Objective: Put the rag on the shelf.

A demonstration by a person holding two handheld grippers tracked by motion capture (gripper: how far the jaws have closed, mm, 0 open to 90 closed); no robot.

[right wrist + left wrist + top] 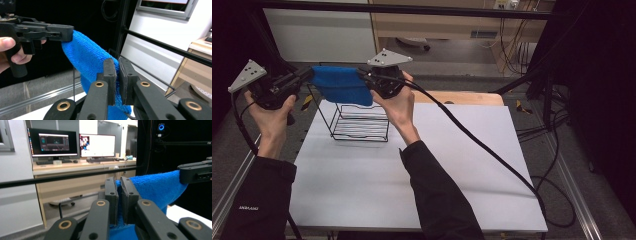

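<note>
Above the far left part of the counter (422, 175), the left claw (307, 75) and the right claw (364, 76) each clamp one end of a blue cloth (341, 85), jaws pressed tight on it. The cloth hangs stretched between them, just over a black wire rack (361, 122) standing on the counter.

the wire rack (360, 122) stands on the table (452, 165), far back at about 11 o'clock from the middle. the cloth (341, 84) hangs in the air just above the rack. the left gripper (307, 75) is at the cloth's 9 o'clock end, the right gripper (364, 75) at its 3 o'clock end.
</note>
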